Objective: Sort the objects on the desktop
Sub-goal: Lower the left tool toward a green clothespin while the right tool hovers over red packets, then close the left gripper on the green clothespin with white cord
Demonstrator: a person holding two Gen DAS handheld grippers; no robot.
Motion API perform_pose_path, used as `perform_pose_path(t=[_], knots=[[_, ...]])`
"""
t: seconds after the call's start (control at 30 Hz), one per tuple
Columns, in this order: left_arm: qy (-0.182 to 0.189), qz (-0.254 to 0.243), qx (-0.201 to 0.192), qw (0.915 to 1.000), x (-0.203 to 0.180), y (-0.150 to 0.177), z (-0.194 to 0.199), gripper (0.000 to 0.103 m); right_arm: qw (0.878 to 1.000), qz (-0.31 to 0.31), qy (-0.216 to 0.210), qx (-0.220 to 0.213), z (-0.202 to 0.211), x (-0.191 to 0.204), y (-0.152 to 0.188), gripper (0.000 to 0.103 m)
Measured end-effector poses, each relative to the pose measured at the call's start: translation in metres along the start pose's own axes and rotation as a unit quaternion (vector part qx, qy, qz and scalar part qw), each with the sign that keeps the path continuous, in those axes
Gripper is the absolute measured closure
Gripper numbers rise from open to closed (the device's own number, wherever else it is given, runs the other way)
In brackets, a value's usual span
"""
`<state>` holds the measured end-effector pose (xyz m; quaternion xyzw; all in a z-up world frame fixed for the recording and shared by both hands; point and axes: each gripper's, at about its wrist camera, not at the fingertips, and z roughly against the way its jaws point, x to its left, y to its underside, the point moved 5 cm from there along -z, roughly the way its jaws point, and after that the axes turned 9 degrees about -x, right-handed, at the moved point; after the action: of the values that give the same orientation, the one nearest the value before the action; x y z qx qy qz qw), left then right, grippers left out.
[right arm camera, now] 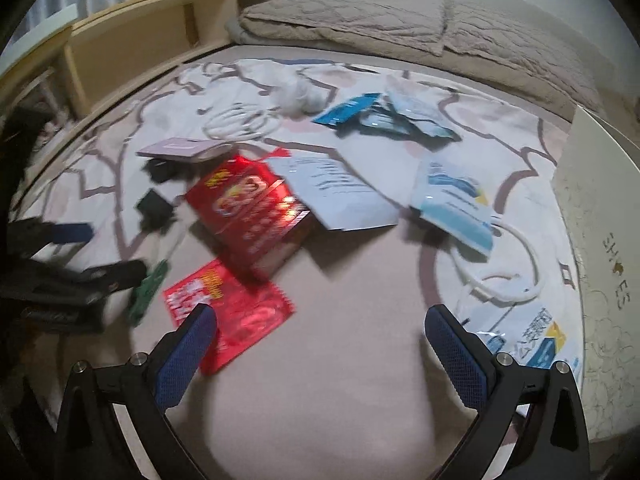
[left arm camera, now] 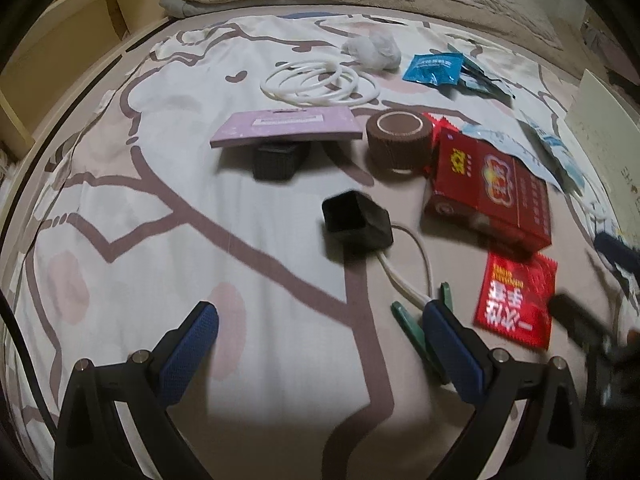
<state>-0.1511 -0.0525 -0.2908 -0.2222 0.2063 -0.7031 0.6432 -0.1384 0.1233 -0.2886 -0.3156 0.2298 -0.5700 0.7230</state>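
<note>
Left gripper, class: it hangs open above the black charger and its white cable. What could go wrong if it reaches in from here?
1. The left gripper could snag the white cable beside the green clip, dragging the black charger.
2. The right gripper works close by, so the two could collide.

In the left wrist view a charger block (left arm camera: 357, 220) sat at centre frame on the bedsheet (left arm camera: 160, 208). Above it, a flat card (left arm camera: 286, 126) rested on a small box (left arm camera: 278, 162), with a tape roll (left arm camera: 400, 142) just right of the card. A coiled cable (left arm camera: 320, 84) lay higher up. A carton (left arm camera: 490, 196) lay right of the charger, and a sachet (left arm camera: 516, 304) below that carton. In the right wrist view an upright board (right arm camera: 596, 240) stood at the right edge.
</note>
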Motion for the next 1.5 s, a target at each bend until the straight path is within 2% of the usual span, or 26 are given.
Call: perform_pose_path(t=[0.33,0.43,0.53,0.63,0.73,0.8,0.93,1.03,1.23,1.37,1.5], knots=[[0.013,0.016,-0.004,0.9998,0.004,0.018,0.02,0.0,0.998,-0.003,0.058,0.01,-0.02,-0.026,-0.01,0.0],[0.036,0.022,-0.017,0.999,0.002,0.016,0.027,0.0,0.997,0.003,0.078,0.013,-0.027,-0.036,-0.013,0.0],[0.053,0.006,-0.025,0.9983,-0.009,0.015,0.031,0.0,0.998,0.001,0.062,0.026,-0.032,-0.037,-0.01,0.0],[0.055,-0.027,-0.024,0.9979,-0.023,0.018,0.031,0.0,0.998,0.022,0.04,0.031,-0.03,-0.031,-0.008,0.0],[0.042,-0.051,-0.019,0.9977,-0.028,0.022,0.028,0.0,0.998,0.04,0.028,0.034,-0.026,-0.024,-0.003,0.0],[0.016,-0.058,-0.017,0.998,-0.024,0.023,0.025,0.0,0.998,0.048,0.017,0.038,-0.022,-0.019,0.0,0.0],[0.008,-0.044,-0.01,0.999,-0.014,0.025,0.021,0.0,0.998,0.054,0.0,0.044,-0.013,-0.012,0.007,0.0],[0.008,-0.037,-0.004,0.9993,-0.012,0.026,0.019,0.0,0.999,0.035,-0.004,0.04,-0.005,-0.011,0.009,0.0],[0.017,-0.022,0.008,0.9996,-0.011,0.033,0.017,0.0,0.998,-0.018,-0.063,0.02,0.008,0.006,0.005,0.0],[0.012,-0.012,0.007,0.9998,-0.007,0.04,0.024,0.0,0.996,-0.007,-0.083,0.007,0.009,0.024,-0.002,0.0],[-0.008,0.011,0.001,0.9999,0.004,0.043,0.029,0.0,0.996,0.008,-0.094,0.005,0.005,0.038,-0.004,0.0]])
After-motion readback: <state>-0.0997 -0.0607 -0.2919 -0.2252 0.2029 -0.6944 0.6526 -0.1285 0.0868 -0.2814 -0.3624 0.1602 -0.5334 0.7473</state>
